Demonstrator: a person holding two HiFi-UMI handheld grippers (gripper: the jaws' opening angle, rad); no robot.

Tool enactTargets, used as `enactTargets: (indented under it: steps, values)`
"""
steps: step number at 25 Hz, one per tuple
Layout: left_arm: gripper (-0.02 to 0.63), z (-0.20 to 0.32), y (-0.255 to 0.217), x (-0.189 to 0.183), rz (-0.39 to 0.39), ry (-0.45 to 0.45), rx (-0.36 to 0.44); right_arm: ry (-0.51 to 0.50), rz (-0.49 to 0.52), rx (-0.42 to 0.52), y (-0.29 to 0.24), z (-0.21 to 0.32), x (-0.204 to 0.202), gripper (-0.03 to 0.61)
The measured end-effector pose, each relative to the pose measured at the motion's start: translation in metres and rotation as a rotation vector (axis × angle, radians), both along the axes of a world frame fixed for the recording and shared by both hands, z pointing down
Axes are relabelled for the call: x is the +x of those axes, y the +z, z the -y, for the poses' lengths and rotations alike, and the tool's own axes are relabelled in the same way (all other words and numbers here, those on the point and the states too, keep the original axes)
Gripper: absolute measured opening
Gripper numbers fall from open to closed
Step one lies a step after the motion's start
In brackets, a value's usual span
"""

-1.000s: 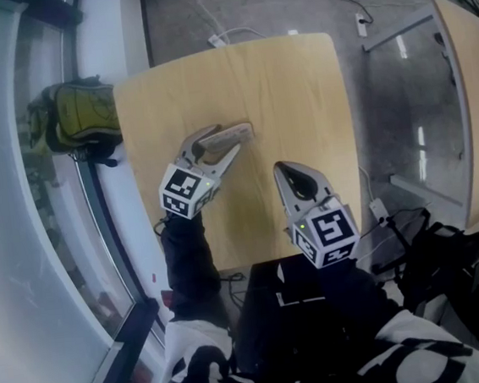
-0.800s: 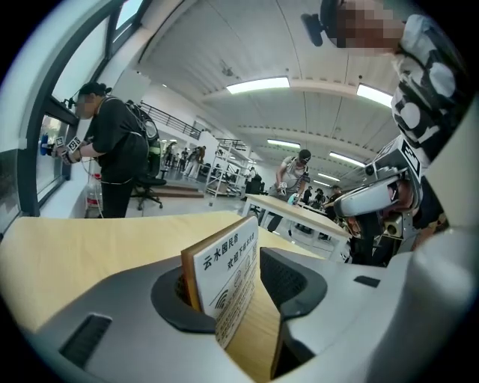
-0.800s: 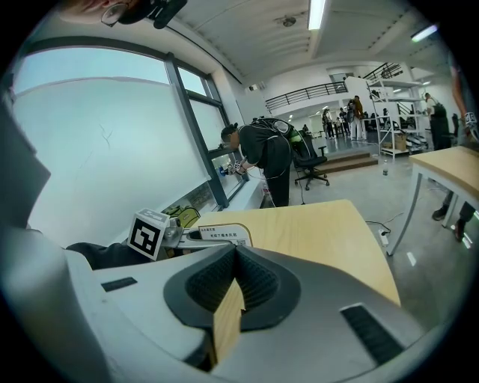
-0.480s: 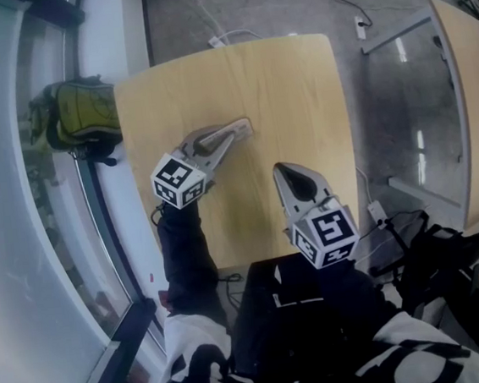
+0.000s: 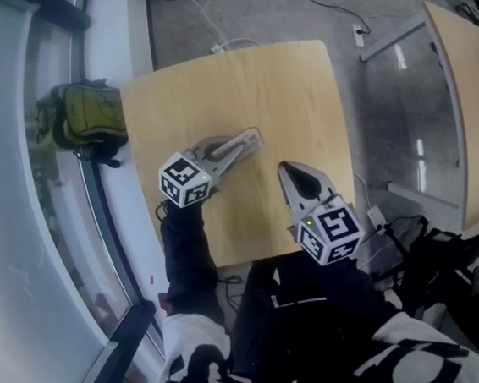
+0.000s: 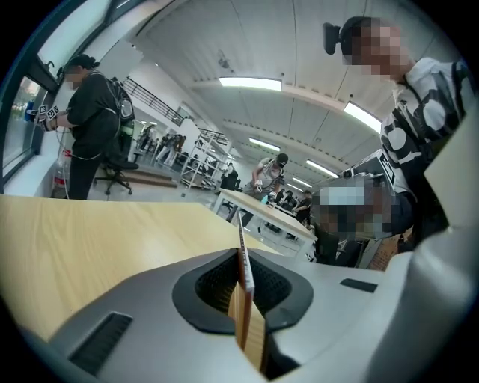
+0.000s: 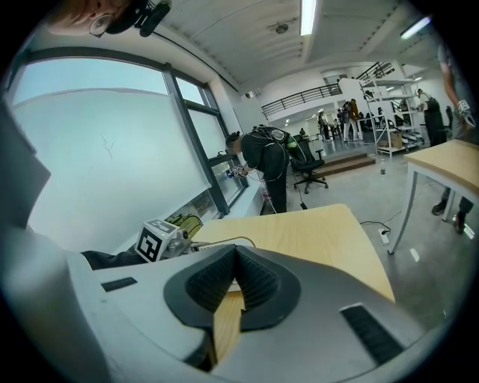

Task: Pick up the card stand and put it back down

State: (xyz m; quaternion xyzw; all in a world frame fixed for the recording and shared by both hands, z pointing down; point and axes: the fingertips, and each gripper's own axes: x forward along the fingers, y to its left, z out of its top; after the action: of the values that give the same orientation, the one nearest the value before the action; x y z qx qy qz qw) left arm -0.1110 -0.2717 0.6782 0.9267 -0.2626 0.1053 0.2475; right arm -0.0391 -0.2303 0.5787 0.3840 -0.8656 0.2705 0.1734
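The card stand (image 6: pixel 243 262) sits pinched edge-on between the jaws of the left gripper (image 5: pixel 254 135), a thin upright plate with the ribbed pads pressed against both of its faces; those jaws have just been closing onto it. It is over the left-middle part of the light wooden table (image 5: pixel 297 87), low above the top (whether its foot touches the wood cannot be told from either view). The left gripper lies slanted across the table, tips toward the far right, and its marker cube (image 5: pixel 185 180) is near the table's left edge above a dark sleeve (image 5: pixel 185 256). The right gripper (image 5: pixel 284 166) is just beside it, nearer the person, over the table's near edge, with its jaws clenched tip to tip on nothing and its own marker cube (image 5: pixel 329 234) trailing behind. Off the table's left side a green backpack (image 5: pixel 87 117) rests on the window sill against the large glass pane (image 5: pixel 12 210). A second wooden table (image 5: pixel 468 103) stands well apart to the right, and a white cable (image 5: pixel 224 45) runs over the grey floor beyond the far edge. In the right gripper view a person in dark clothes (image 7: pixel 266 161) bends by the window beside an office chair (image 7: pixel 310 168).
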Motion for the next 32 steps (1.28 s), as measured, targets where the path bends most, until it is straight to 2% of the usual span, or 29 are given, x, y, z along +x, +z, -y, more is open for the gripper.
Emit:
enactTargets:
  steps: [4, 7, 10, 15, 19, 23, 28, 32]
  values:
    - [0.020, -0.018, -0.016, 0.009, -0.014, 0.018, -0.015, 0.000, 0.048, 0.012, -0.014, -0.005, -0.002, 0.020]
    - [0.020, -0.032, -0.030, 0.008, 0.006, -0.017, -0.042, -0.001, 0.067, 0.023, -0.026, -0.014, -0.004, 0.020]
    - [0.020, -0.044, -0.045, 0.004, 0.030, -0.092, -0.064, -0.003, 0.085, 0.042, -0.039, -0.019, -0.009, 0.020]
    - [0.020, -0.069, -0.083, 0.000, 0.036, -0.200, -0.045, -0.042, 0.105, 0.098, -0.070, -0.034, -0.022, 0.020]
    - [0.020, -0.091, -0.100, -0.009, 0.115, -0.315, -0.079, -0.062, 0.102, 0.138, -0.092, -0.048, -0.026, 0.020]
    - [0.020, -0.108, -0.119, -0.026, 0.168, -0.467, -0.125, -0.081, 0.101, 0.183, -0.112, -0.061, -0.029, 0.020]
    - [0.020, -0.130, -0.156, -0.046, 0.141, -0.625, -0.068, -0.092, 0.089, 0.220, -0.126, -0.077, -0.036, 0.020]
    - [0.020, -0.143, -0.193, -0.057, 0.191, -0.734, 0.058, -0.098, 0.085, 0.250, -0.138, -0.087, -0.041, 0.020]
